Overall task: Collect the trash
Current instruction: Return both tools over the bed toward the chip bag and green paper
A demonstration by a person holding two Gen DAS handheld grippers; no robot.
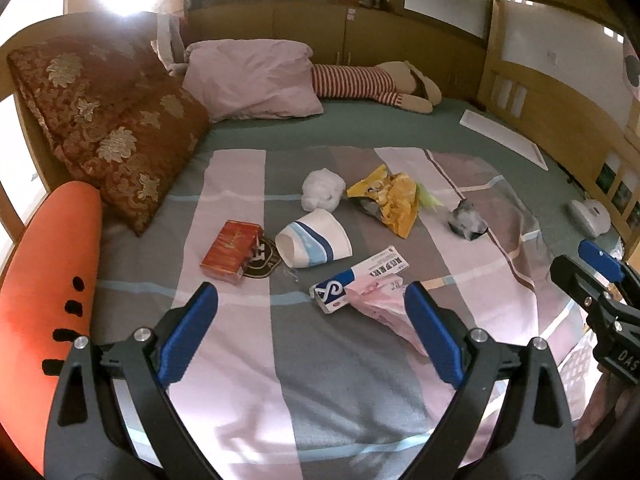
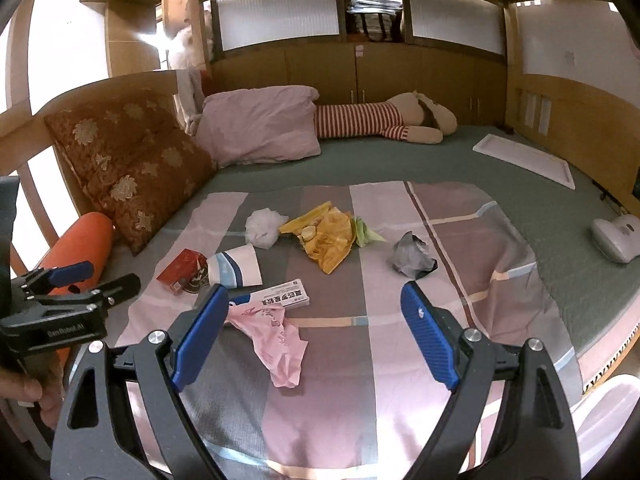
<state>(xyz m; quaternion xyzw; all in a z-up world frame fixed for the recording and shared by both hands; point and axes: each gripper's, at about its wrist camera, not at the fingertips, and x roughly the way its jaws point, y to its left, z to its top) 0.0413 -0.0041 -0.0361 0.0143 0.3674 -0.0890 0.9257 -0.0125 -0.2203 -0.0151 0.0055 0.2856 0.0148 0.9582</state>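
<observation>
Left gripper (image 1: 312, 320) is hovering above the striped bedspread (image 1: 248, 360), jaws spread wide, holding nothing. Right gripper (image 2: 316, 328) is hovering over the same bedspread, jaws also wide, holding nothing, sitting just right of the left one.

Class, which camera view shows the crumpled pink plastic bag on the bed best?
The right wrist view: the pink plastic bag lies almost whole between the open fingers, only its left end behind the left finger. In the left wrist view the right finger of the left gripper covers much of the bag.
</observation>
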